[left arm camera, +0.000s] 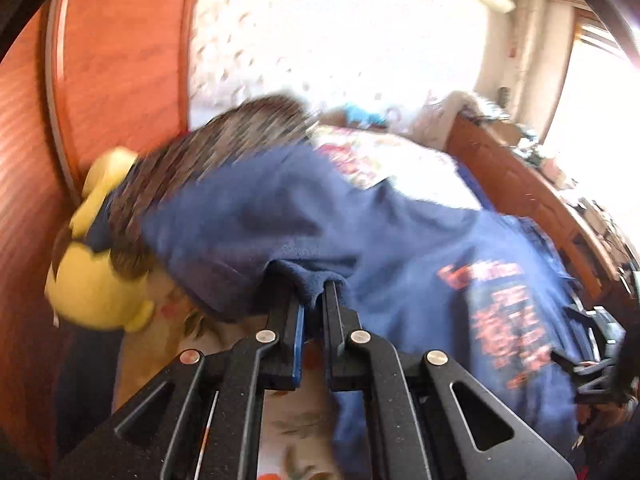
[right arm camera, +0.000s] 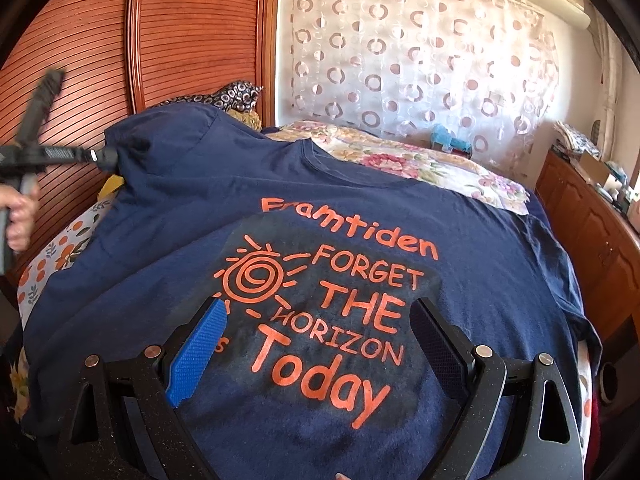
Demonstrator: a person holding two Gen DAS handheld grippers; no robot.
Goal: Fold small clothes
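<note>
Light: bright sun through the curtain [right arm camera: 420, 64].
Glare: white beside the curtain, left view.
Blur: left view smeared.
Edges: bent, dark.

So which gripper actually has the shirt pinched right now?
The left gripper: shut on a fold of the navy T-shirt. The right gripper hovers open.

One navy T-shirt [right arm camera: 168, 216] lies spread over one bed [right arm camera: 440, 168]. Two grippers are in view, the left gripper [left arm camera: 314, 292] and the right gripper [right arm camera: 320, 320], each with two fingers. One yellow plush toy [left arm camera: 96, 292] sits by one wooden headboard [right arm camera: 80, 92], and one patterned curtain [right arm camera: 420, 60] hangs behind.
</note>
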